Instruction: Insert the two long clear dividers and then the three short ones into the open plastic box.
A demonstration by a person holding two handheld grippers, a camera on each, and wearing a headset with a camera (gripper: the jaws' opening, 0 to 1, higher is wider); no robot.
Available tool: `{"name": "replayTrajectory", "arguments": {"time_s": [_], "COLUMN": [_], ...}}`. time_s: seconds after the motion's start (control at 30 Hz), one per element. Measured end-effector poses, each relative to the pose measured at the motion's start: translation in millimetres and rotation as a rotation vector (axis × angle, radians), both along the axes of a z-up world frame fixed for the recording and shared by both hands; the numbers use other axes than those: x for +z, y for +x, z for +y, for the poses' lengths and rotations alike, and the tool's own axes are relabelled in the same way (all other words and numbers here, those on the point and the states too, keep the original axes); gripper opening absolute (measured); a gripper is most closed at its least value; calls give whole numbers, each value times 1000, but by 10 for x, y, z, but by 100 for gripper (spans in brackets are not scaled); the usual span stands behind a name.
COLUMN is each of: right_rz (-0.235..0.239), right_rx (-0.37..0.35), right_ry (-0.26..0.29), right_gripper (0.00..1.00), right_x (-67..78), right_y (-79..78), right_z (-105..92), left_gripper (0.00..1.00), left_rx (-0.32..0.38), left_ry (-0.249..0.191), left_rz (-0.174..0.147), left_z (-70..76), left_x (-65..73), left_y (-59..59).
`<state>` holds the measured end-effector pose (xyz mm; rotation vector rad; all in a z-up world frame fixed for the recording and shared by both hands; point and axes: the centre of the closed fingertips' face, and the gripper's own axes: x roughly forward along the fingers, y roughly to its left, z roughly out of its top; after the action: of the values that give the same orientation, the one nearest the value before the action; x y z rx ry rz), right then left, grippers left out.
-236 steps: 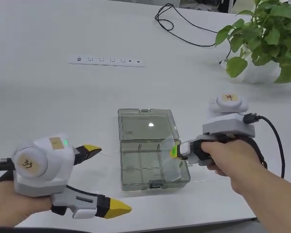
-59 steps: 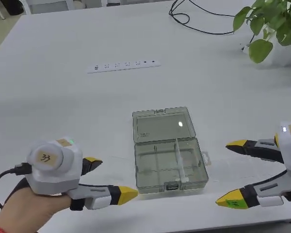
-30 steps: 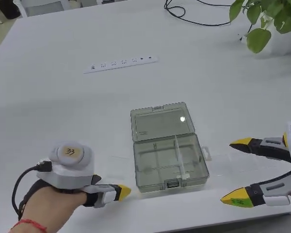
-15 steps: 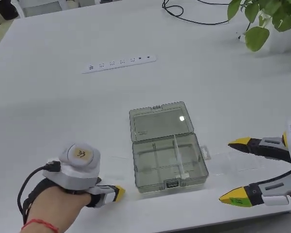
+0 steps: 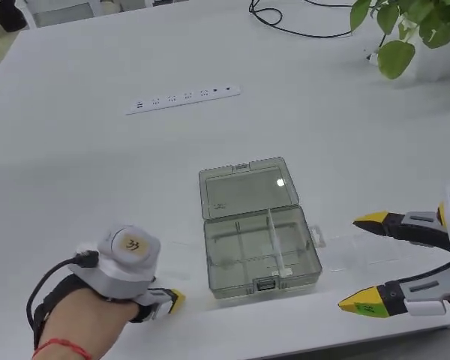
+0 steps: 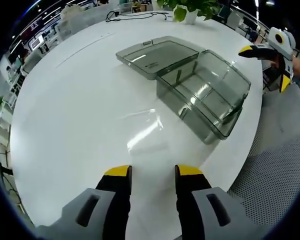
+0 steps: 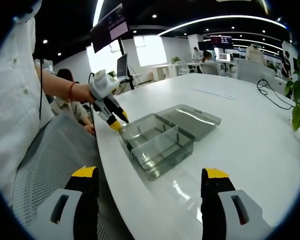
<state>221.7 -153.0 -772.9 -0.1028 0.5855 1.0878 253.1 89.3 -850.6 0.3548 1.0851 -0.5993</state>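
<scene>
Left gripper [image 5: 169, 301] sits low at the near-left corner of the box [image 5: 210, 259] in the head view. Two seconds ago it was level with its jaws spread; it has since tipped nose-down toward the table [image 5: 97, 172], so one yellow tip shows under the housing. The right gripper [image 5: 366, 262] has barely moved: it hangs to the right of the box with its jaws wide apart and nothing between them. The box lies open, its lid [image 5: 247, 187] folded flat on the far side. One standing divider [image 5: 276, 246] runs front to back, right of the box's middle, so I judge the first long piece to be in place. In the left gripper view, the left gripper's [image 6: 152, 172] jaws have drawn in to a narrow gap with only bare table between them. Just ahead, between the tips and the box [image 6: 210, 115], a loose clear divider [image 6: 147, 129] lies flat, untouched. This looks like the approach to the next piece, though its flatness and transparency may make it awkward to lift. In the right gripper view, the right gripper's [image 7: 150, 175] tips stand far apart, framing the box [image 7: 140, 147] from its right side, with the left gripper [image 7: 110, 107] beyond the box.
</scene>
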Motion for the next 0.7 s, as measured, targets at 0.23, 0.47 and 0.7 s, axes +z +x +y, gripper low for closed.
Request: {"name": "replayTrajectory", "arguments": {"time_s": [0.23,0.47,0.7], "right_rz": [0,-1,1], "right_rx": [2,0,-5], "right_ry": [-11,-17,-13], "right_gripper": [85,85,85], "right_x": [-13,-16,-10], "right_y": [-32,-50,-61], "right_z": [0,6,11], "left_gripper": [33,32,32], "left_rx": [-6,-6,-2], "left_ry": [10,27,29], "left_rz": [15,34,52], "left_z": [5,35,34], "left_x": [-2,-4,-1], "left_y": [1,1,5]}}
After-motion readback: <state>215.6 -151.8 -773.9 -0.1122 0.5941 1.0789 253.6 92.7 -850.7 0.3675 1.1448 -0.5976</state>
